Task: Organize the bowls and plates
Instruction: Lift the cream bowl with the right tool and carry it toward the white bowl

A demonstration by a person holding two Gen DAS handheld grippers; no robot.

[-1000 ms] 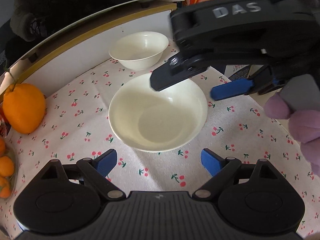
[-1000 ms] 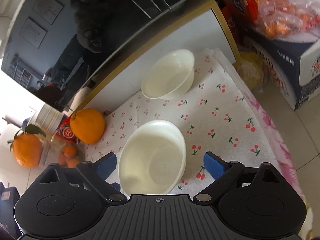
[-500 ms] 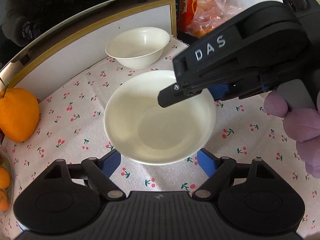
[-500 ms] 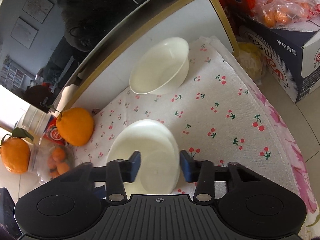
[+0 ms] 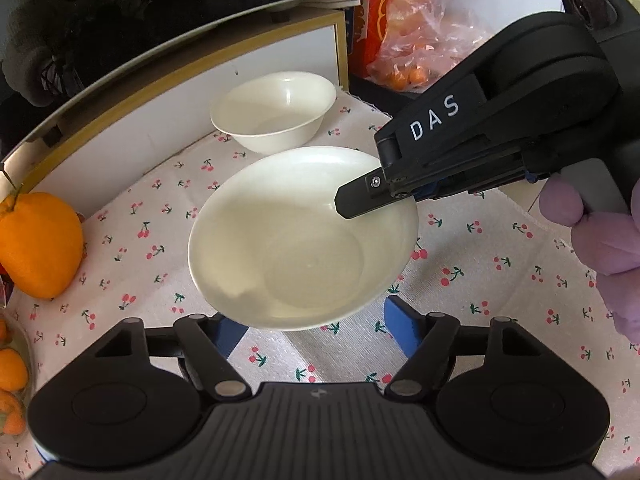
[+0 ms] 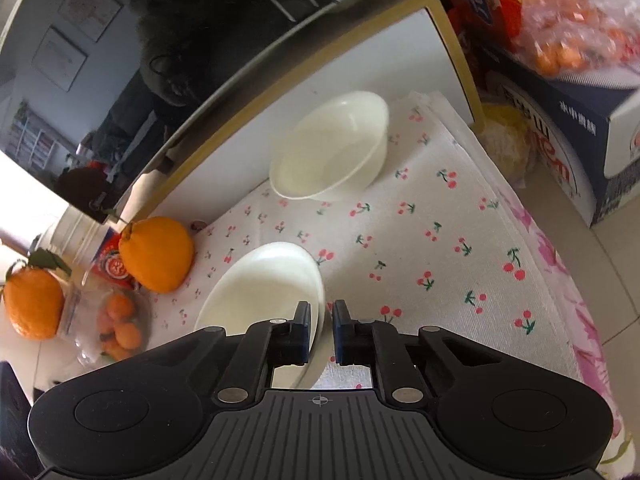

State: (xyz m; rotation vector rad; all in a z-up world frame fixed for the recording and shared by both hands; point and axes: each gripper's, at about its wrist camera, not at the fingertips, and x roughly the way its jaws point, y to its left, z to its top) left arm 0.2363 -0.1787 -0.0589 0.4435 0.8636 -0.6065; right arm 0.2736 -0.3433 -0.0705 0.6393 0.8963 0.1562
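The near bowl (image 5: 296, 236) is cream-white and shallow, tilted, and is held over the cherry-print cloth (image 5: 472, 280). The right hand-held gripper (image 6: 321, 332) has its two blue-padded fingers nearly closed, pinching the bowl's rim (image 6: 316, 320) between them: one finger sits inside the bowl, the other outside. Seen from the left wrist, that same right hand-held gripper (image 5: 360, 200) reaches in from the right, its black body marked "DAS", with its tip over the bowl's right rim. A hand in a purple glove (image 5: 608, 240) holds its grip.

The left hand-held gripper (image 5: 316, 330) is spread wide, its blue pads (image 5: 404, 328) standing apart below the bowl's near edge and grasping nothing; the left pad is partly hidden by the bowl.

Beyond the held bowl, a second cream bowl (image 5: 274, 110) stands upright on the cloth near the white, wood-trimmed panel (image 5: 200, 92) at the back. The two bowls are near each other, but whether they touch cannot be told from the left view; from the right wrist they appear apart, with cloth between them.

A large orange (image 5: 38, 240) lies at the left edge of the cloth. A clear bag of small oranges (image 6: 120, 324) sits further left. To the right are a blue printed box (image 6: 568, 144) and a plastic bag of small oranges (image 5: 420, 40)
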